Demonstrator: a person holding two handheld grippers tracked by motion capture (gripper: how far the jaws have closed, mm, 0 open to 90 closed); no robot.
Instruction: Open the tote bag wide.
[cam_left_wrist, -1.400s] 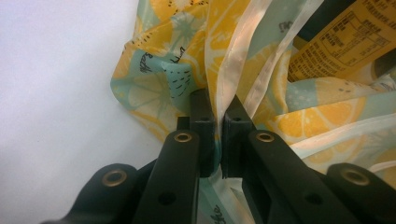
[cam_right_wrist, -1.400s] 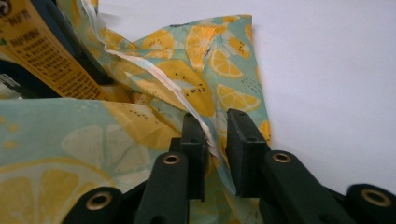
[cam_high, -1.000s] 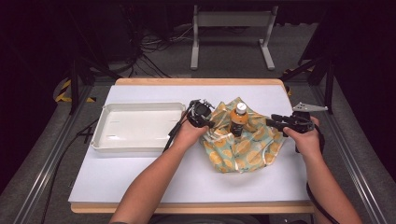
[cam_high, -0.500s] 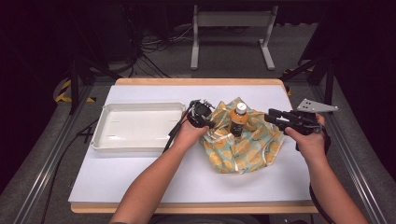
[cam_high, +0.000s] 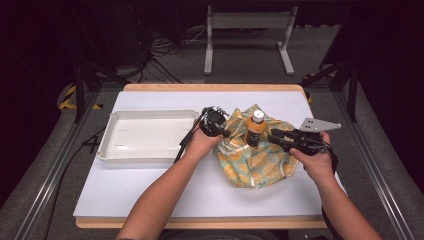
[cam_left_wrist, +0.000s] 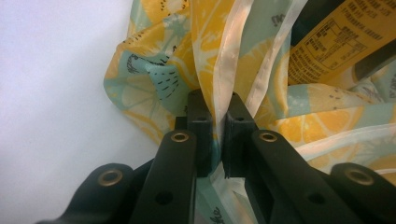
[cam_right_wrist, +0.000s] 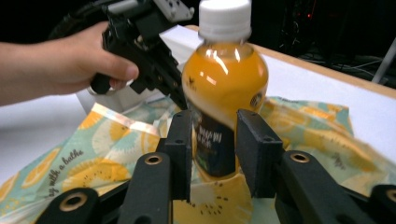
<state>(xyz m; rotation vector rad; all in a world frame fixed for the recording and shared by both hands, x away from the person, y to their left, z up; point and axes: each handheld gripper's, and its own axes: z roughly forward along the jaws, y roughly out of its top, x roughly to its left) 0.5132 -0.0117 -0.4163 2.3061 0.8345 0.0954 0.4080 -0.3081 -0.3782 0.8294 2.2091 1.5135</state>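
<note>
The bottle (cam_high: 255, 129) is standing upright on the fruit-print cloth (cam_high: 255, 162) on the white surface (cam_high: 165, 192) in the high view, right of the tray (cam_high: 145, 135), while the right gripper (cam_high: 278, 138) is sitting farther right than a second ago, its jaws having just been closing. In the left gripper view, the left gripper (cam_left_wrist: 215, 122) is pinching a cloth fold with nearly shut jaws. In the right gripper view, the bottle (cam_right_wrist: 223, 88) is standing beyond the right gripper's partly open, empty jaws.

Black tools (cam_right_wrist: 212, 140), brass rivets, seemingly bare forearms
</note>
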